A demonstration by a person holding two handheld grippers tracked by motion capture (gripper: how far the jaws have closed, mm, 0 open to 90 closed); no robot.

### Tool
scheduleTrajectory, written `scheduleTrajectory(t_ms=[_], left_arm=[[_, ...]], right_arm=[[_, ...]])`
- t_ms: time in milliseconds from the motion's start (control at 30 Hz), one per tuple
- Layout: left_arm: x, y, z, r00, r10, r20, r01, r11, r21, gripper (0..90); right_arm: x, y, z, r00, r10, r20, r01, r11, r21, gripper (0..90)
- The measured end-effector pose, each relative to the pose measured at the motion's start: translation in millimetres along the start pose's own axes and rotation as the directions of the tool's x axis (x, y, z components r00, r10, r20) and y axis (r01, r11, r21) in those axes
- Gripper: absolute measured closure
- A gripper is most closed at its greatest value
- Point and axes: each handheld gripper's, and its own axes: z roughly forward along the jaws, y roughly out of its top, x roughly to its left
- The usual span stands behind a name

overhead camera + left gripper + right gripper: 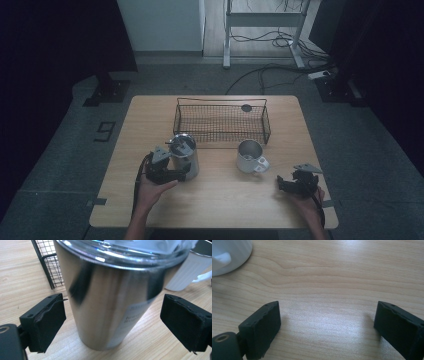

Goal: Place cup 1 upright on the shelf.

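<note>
Tumbler flanked by your left jaws, right hand idle

Steel was what your left gripper (181,173) faced: the tumbler (184,155) stood upright on the table (220,210), left of centre, and your jaws sat parted on either side of its lower body. A gap showed between each pad (47,322) and the metal, so nothing was clamped. The tumbler looked brushed and shiny, wider at the top than at the foot, with a clear lid on it and a pale printed label low on its side. Behind it, close by, stood the black wire basket (222,122), its near corner just past the tumbler's rim. To the right of the tumbler sat the white mug (251,156), handle toward you, near but apart. Farther right, your right gripper (290,184) rested by the table's near edge, jaws wide apart over bare wood, holding nothing.
</note>
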Motion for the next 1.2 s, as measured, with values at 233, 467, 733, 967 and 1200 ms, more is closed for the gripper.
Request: scheduleTrajectory(t_ms=[233,467,733,967,1200], left_arm=[[-1.7,5.3,7.2,0.9998,0.01,-0.017,-0.01,0.9999,0.002,6.0],[-2.6,10.2,14.8,0.9995,0.012,-0.03,-0.012,0.9999,0.0,4.5],[-4.3,11.0,23.0,0.9981,0.035,-0.052,-0.036,0.9988,-0.033,2.5],[-7.7,12.2,30.0,0.9949,0.047,-0.089,-0.05,0.9982,-0.032,2.5],[-9.2,14.7,37.4,0.9937,0.042,-0.104,-0.046,0.9983,-0.035,2.5]], right_arm=[[0.0,0.0,0.0,1.0,0.0,0.001,0.0,1.0,0.0,6.7],[0.0,0.0,0.0,1.0,0.0,0.0,0.0,1.0,0.0,6.8],[0.0,0.0,0.0,1.0,0.0,0.0,0.0,1.0,0.0,6.8],[0.0,0.0,0.0,1.0,0.0,0.0,0.0,1.0,0.0,6.8],[0.0,0.0,0.0,1.0,0.0,0.0,0.0,1.0,0.0,6.9]])
